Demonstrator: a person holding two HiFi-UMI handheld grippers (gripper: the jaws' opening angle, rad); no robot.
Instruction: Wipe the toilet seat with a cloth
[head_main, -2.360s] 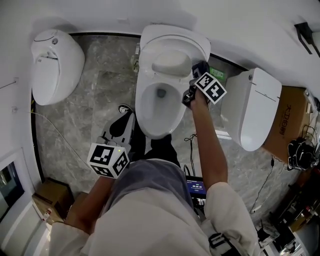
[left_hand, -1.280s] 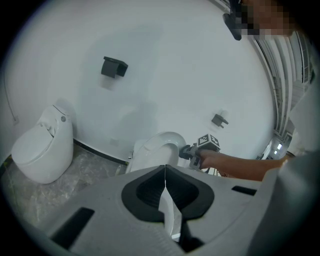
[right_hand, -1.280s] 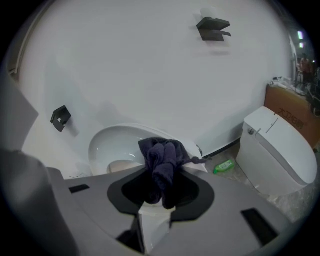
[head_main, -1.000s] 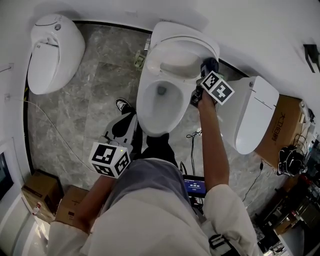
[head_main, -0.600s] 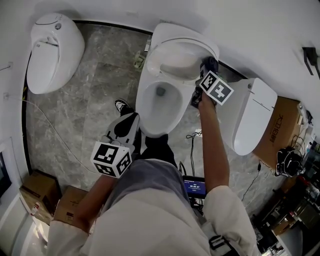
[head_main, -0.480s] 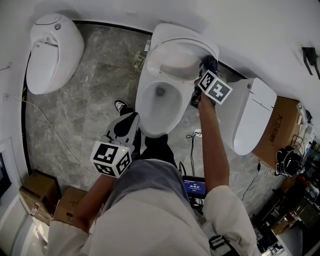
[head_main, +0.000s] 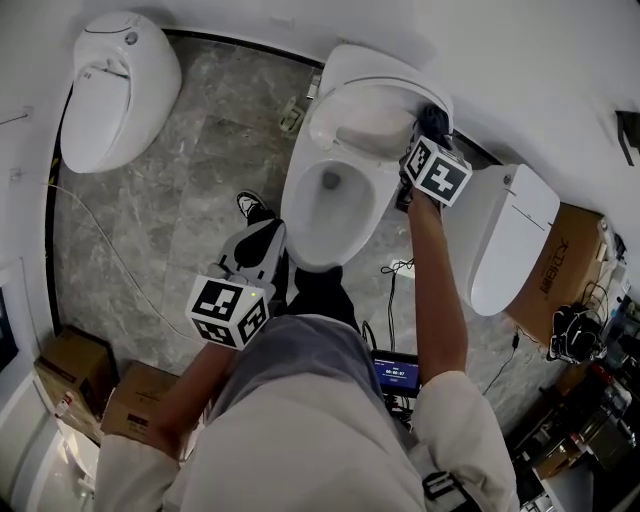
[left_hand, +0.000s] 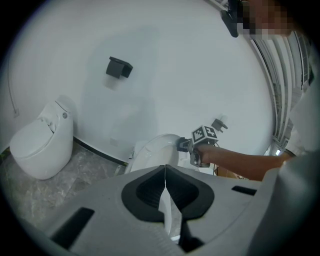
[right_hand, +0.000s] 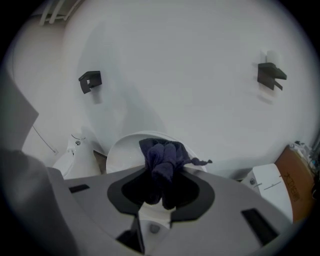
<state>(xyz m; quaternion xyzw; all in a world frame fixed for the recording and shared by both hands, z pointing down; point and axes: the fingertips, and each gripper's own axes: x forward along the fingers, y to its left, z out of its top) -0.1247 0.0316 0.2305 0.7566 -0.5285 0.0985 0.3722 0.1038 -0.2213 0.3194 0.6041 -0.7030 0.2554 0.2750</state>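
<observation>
Cloth is a dark blue rag, all bunched up and pinched tight in the right gripper, with one loose end poking out to the right. In the head view it sits at the back right of the middle toilet, right up by the right edge of the raised lid. Can't tell whether it's actually touching the porcelain.

The left gripper hangs just off the front left of that bowl. Its jaws are pressed together with nothing in them.

As for writing, pretty slim pickings. A cardboard box beyond the right-hand toilet has dark print on its side, but it's too small to read. A small blue screen down on the floor shows a line of white digits, also unreadable. Both marker cubes only carry black-and-white square patterns, no letters.

One more white toilet stands off to the left on the grey marble floor.
</observation>
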